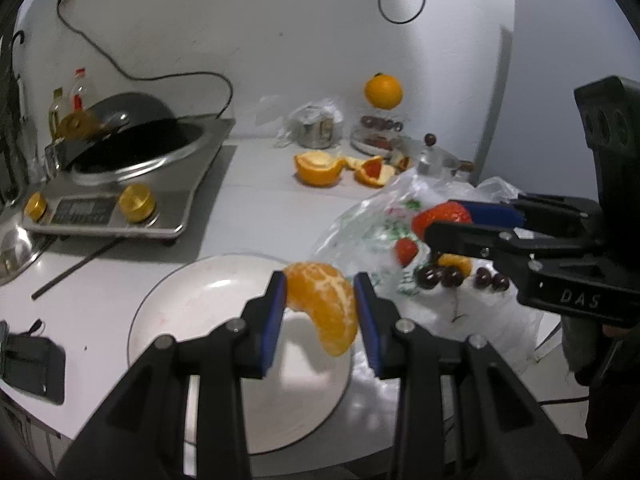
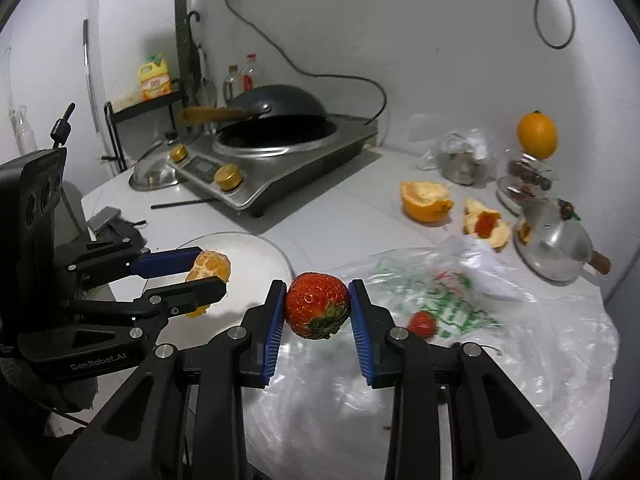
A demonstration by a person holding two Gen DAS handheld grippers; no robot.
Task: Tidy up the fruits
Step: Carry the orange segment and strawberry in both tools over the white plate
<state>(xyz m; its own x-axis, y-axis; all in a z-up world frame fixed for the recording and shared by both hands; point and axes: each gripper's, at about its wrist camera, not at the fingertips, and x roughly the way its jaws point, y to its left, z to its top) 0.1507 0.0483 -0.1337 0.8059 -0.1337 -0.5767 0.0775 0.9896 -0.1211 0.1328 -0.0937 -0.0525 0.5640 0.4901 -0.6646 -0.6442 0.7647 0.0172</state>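
White counter [image 1: 256, 216], grey wall [image 1: 280, 40]

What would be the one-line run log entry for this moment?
left claw: shut on peeled orange piece, above white plate | right claw: shut on strawberry, above plastic bag

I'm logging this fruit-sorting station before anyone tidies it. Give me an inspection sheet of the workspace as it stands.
Surface: white counter, partly covered by a plastic bag.
Job's things: peeled orange piece, strawberry, white plate, loose strawberry, cherries on the bag.
Clutter: orange peels, whole orange, wok on a cooker, small pot.
Grippers: left gripper shut on the orange piece above the plate; right gripper shut on the strawberry.
Cables: black cord along the wall to the cooker.
Surroundings: white wall.
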